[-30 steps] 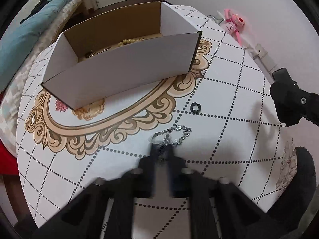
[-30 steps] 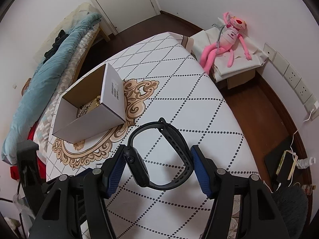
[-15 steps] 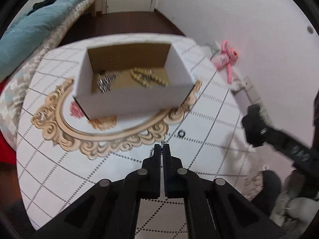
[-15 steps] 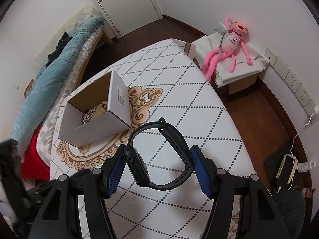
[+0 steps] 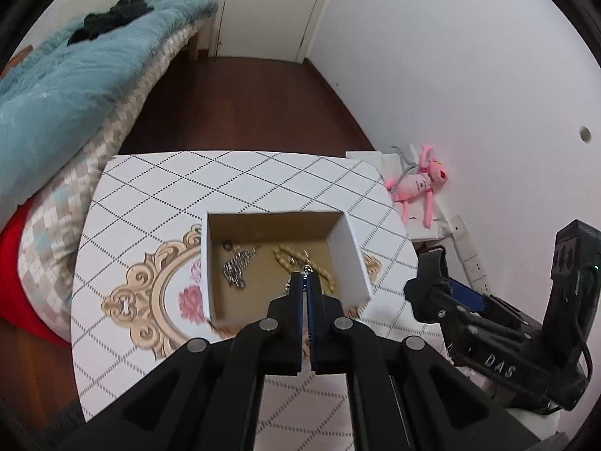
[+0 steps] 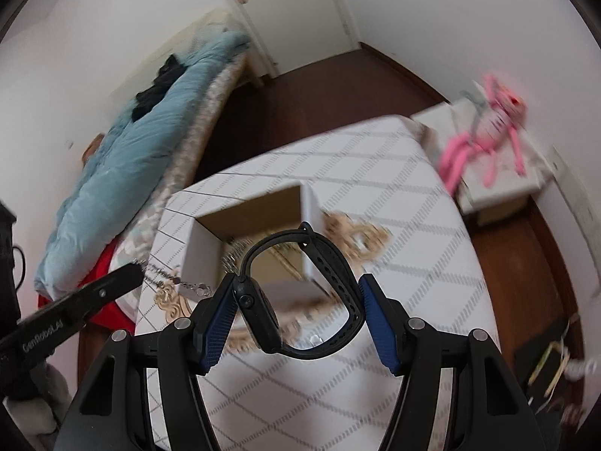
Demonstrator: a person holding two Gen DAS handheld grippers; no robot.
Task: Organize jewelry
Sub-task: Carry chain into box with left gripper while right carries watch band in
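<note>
An open white cardboard box [image 5: 353, 255] stands on the patterned table [image 5: 150, 188]. Inside lie a silver chain [image 5: 236, 267], gold beads [image 5: 296, 257] and a small dark ring [image 5: 226, 247]. My left gripper [image 5: 305, 280] is shut on a silver bracelet [image 6: 176, 280] and holds it above the box's near edge; in the right wrist view the chain hangs from its tip [image 6: 127, 274]. My right gripper [image 6: 300, 308] is shut on a black smartwatch [image 6: 300, 289], held above the table to the right of the box [image 6: 248, 225]. It also shows in the left wrist view [image 5: 435, 293].
A bed with a blue blanket [image 5: 75, 67] lies left of the table. A pink plush toy [image 5: 417, 184] sits on a low white stand at the right wall. Dark wood floor and a door [image 5: 270, 7] are behind.
My left gripper has lifted the silver bracelet off the table and carried it over the box. My right gripper has swung toward the box with the watch.
</note>
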